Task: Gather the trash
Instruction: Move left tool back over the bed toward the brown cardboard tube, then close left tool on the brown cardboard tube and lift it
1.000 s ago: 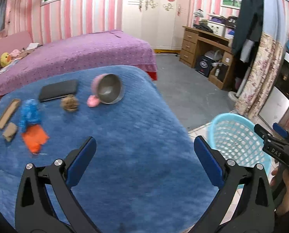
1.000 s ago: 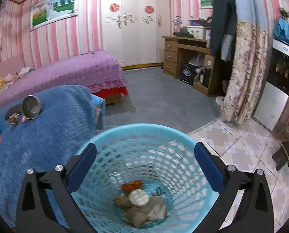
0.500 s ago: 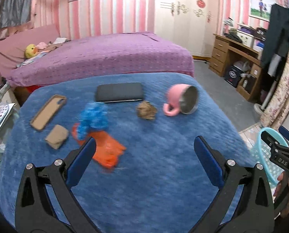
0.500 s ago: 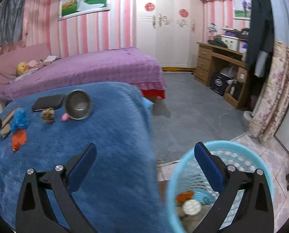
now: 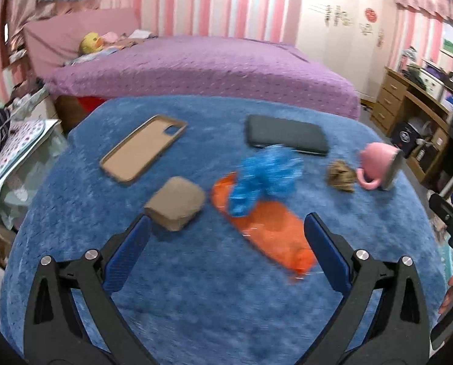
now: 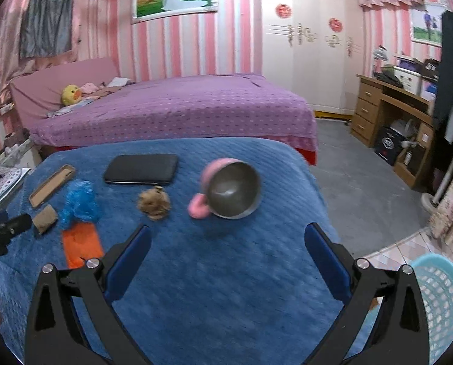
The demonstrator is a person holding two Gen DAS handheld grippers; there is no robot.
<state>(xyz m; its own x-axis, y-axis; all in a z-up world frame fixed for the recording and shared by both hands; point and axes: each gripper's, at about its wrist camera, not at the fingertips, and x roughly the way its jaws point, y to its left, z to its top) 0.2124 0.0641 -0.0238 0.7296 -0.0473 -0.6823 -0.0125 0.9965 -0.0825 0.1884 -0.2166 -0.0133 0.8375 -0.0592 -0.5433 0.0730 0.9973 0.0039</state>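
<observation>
Left claw (image 5: 226,249) stood wide open, holding nothing, above the near part of the blue-covered bench (image 5: 196,304). Orange wrapper (image 5: 266,234) lay flat just beyond its fingers, a crumpled blue bag (image 5: 266,176) resting on its far end. Brown pad (image 5: 175,202) lay left of the wrapper; phone case (image 5: 142,147) farther left.

Right claw (image 6: 228,255) was also wide open and empty. Beyond it a brown wad (image 6: 154,202) lay between a black phone (image 6: 141,168) and a tipped pink mug (image 6: 229,191). Blue basket (image 6: 442,301) stood on the floor, near right.
</observation>
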